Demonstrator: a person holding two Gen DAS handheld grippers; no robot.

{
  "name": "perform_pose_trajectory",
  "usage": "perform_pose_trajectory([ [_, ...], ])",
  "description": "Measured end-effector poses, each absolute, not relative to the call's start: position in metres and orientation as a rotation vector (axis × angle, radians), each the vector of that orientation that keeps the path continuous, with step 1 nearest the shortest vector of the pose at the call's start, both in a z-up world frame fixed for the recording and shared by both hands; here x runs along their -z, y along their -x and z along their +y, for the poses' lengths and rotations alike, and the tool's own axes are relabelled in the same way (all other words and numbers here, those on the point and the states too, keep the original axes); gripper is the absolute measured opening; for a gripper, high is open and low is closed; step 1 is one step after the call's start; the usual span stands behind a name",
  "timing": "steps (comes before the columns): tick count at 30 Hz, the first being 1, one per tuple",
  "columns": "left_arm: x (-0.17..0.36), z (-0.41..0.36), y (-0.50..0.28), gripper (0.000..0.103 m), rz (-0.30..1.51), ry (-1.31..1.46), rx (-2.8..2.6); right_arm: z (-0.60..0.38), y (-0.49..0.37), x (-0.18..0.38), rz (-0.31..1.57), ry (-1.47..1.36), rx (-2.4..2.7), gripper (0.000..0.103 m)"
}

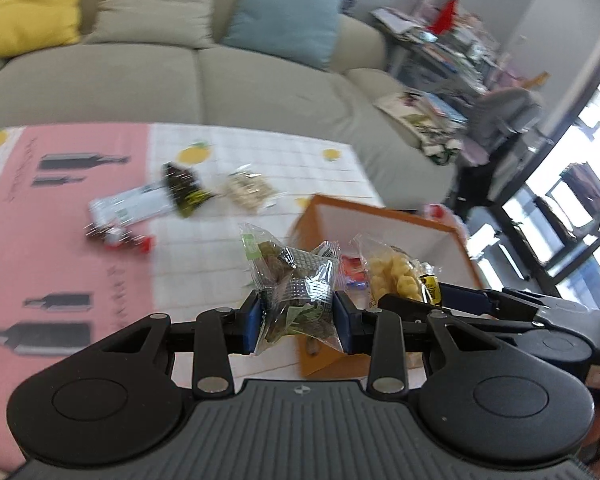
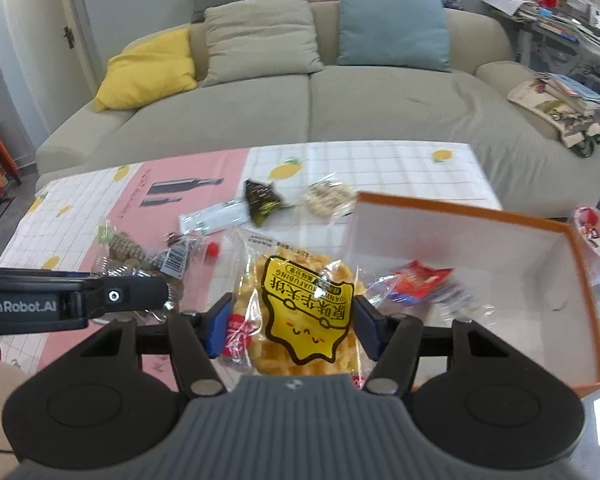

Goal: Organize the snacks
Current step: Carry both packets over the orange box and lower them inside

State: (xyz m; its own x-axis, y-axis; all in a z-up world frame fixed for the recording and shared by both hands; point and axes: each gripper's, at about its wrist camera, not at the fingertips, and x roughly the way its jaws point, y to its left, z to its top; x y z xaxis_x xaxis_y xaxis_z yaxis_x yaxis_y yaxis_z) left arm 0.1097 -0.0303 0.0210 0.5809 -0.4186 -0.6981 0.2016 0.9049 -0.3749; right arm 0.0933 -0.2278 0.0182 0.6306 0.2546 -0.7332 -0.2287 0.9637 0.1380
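We see our left gripper [image 1: 296,318] clamped on a clear packet of green-brown snacks [image 1: 296,280], the blue pads pressing both sides of the crinkled wrap, held up above the table. Our right gripper [image 2: 290,320] grips a waffle packet [image 2: 300,308] with a yellow label; its pads sit against the packet's edges. In the left view that same yellow packet [image 1: 396,276] shows just beside the green one, over the near corner of the orange-rimmed box [image 1: 380,216].

The box [image 2: 480,240] stands open on the right side of the table, white inside, with a red-and-clear wrapper [image 2: 420,280] lying in it, blurred. The left gripper's black arm [image 2: 76,300] crosses the lower left of the right view, close to the waffle packet.

Still loose on the tablecloth [image 2: 180,184], pink and white check with lemons and bottle prints: a dark packet with yellow-green print [image 2: 262,196], a long white packet [image 2: 216,216] touching it, a clear bag of pale pieces [image 2: 328,198] just beside the box's far corner, and a small red item [image 2: 212,249]. The box's near wall stands between the held packets and its inside.

Behind the table runs a beige sofa [image 2: 300,92] with yellow [image 2: 148,68], beige and blue cushions [image 2: 392,24]; to the right a cluttered shelf of papers [image 2: 560,12]
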Motion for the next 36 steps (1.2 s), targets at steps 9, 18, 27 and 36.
perform_pose_trajectory([
  [9,-0.020,-0.112,-0.149,0.041,0.918,0.140,0.548,-0.318,-0.123,-0.029,0.937,-0.045,-0.184,0.059],
  [18,0.020,-0.181,-0.182,0.041,1.054,0.011,0.664,-0.373,-0.166,0.014,1.106,0.051,-0.136,0.059],
  [27,0.048,-0.224,-0.201,0.041,1.168,-0.089,0.764,-0.385,-0.209,0.066,1.285,0.320,-0.242,0.059],
  [36,0.067,-0.253,-0.213,0.040,1.233,-0.148,0.822,-0.392,-0.225,0.100,1.410,0.359,-0.342,0.060],
])
